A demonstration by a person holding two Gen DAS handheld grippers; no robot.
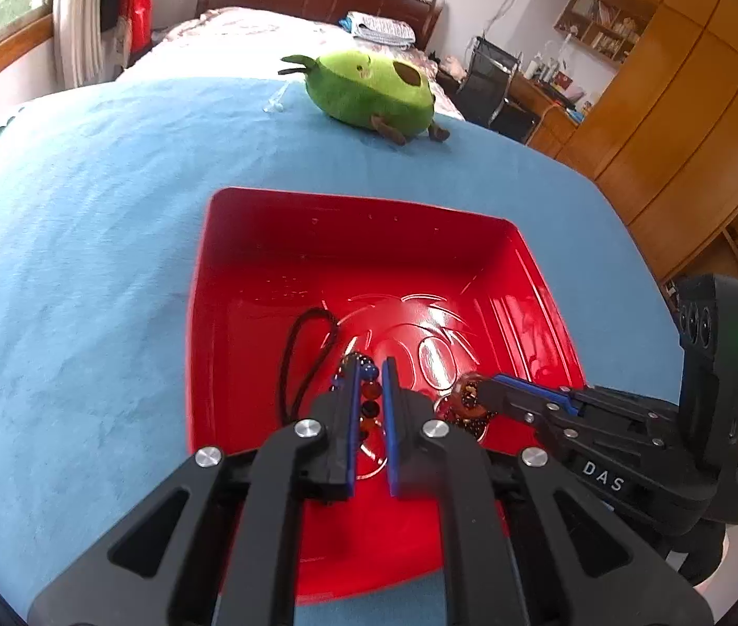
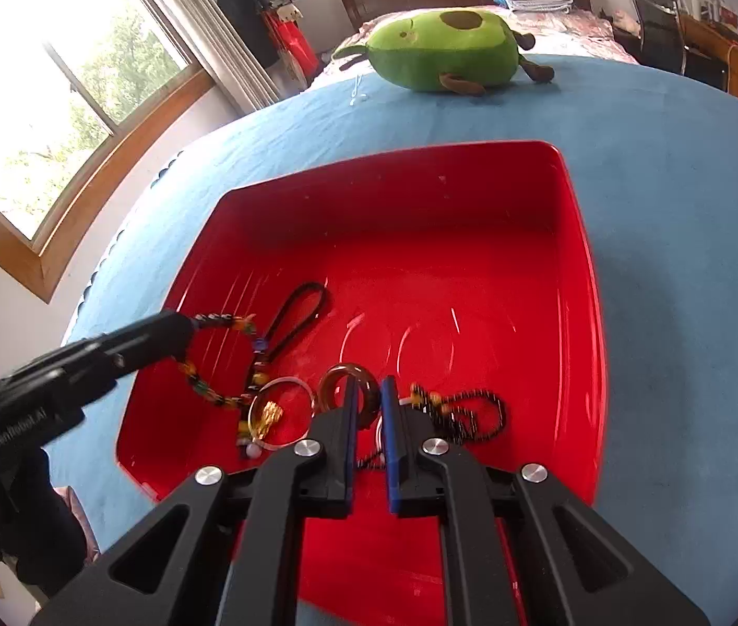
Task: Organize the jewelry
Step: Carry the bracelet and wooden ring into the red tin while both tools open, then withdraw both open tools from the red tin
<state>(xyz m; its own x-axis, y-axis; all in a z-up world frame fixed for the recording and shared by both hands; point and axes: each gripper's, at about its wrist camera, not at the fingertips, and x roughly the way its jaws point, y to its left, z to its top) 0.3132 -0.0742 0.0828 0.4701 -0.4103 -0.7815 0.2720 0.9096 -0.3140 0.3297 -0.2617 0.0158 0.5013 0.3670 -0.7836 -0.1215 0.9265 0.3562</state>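
A red tray [image 1: 243, 271] [image 2: 567, 198] sits on a blue cloth. My left gripper [image 1: 373, 371] [image 2: 189, 324] is shut on a colourful beaded necklace [image 1: 370, 399] [image 2: 202, 391] with a black cord loop [image 1: 306, 334] [image 2: 301, 308]. My right gripper [image 2: 369, 391] [image 1: 473, 391] is shut on a brown amber bangle [image 2: 335, 381] [image 1: 465, 394], lifted slightly over the tray floor. A clear bangle with a gold charm [image 2: 277, 409] and a dark beaded strand [image 2: 468, 412] lie in the tray beside it.
A green avocado plush [image 1: 369, 88] [image 2: 447, 47] lies at the far side of the blue cloth [image 1: 82, 208] [image 2: 682, 208]. A bed, a window, a chair and wooden cabinets stand beyond.
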